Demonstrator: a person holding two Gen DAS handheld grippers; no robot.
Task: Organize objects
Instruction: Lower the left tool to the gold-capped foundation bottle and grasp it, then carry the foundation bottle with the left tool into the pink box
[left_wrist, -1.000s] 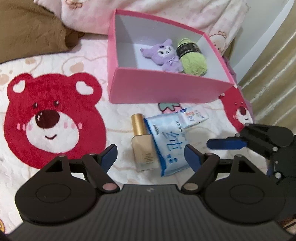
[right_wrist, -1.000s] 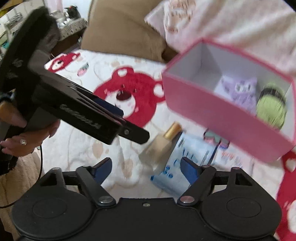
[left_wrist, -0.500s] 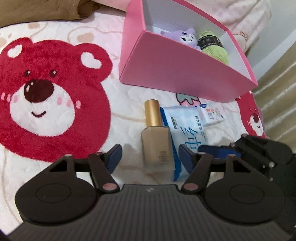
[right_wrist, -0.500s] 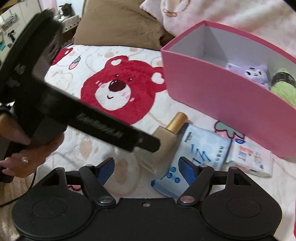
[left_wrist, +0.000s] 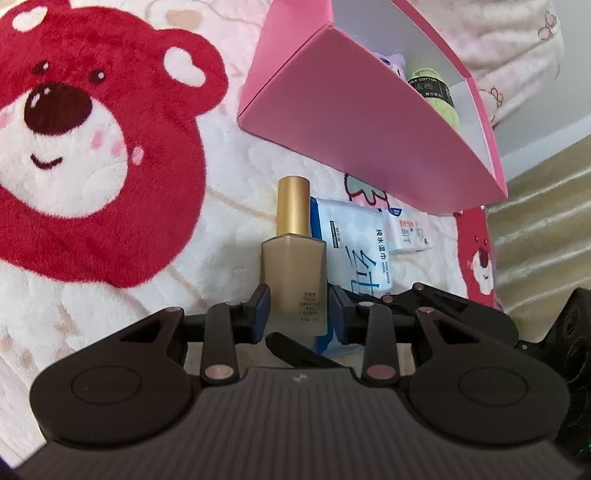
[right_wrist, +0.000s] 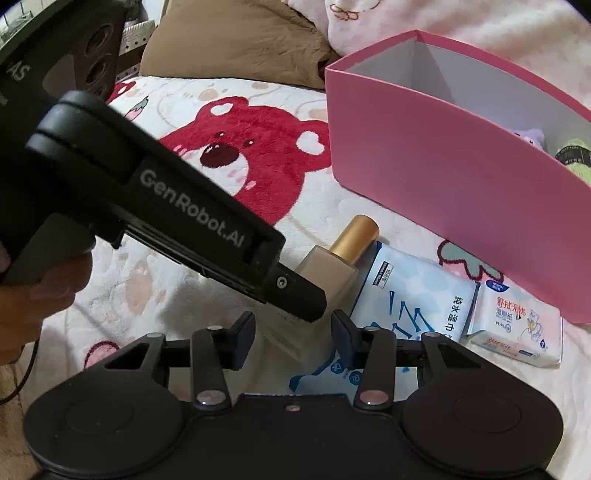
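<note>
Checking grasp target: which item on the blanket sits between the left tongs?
The gold-capped bottle, between the left tongs; both wipe packs lie further right.

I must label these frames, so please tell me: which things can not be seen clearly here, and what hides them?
- Purple plush, left wrist view: only a sliver shows; the pink box wall hides the rest.
- Foundation bottle base, right wrist view: covered by the left gripper.
- Large wipes pack, left wrist view: lower end hidden behind the bottle and gripper fingers.
- Bottle label text, both views: too small to read.
- Green yarn, right wrist view: cut by the frame edge.
</note>
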